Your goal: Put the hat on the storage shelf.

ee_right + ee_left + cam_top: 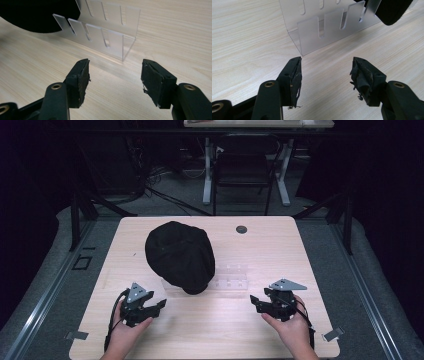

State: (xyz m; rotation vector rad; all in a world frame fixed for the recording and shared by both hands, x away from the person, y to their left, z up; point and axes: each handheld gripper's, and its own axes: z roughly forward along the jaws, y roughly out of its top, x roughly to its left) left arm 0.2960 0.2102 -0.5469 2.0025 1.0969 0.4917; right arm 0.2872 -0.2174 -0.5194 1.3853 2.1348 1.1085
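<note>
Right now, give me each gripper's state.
Left gripper: open, holding nothing.
Right gripper: open, holding nothing.

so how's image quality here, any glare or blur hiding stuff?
High view: bright patch on the table near the person, dark surroundings, the black hat shows no detail, the clear slotted rack nearly vanishes. Left gripper view: sharp, rack edges readable. Right gripper view: sharp, hat pure black.
</note>
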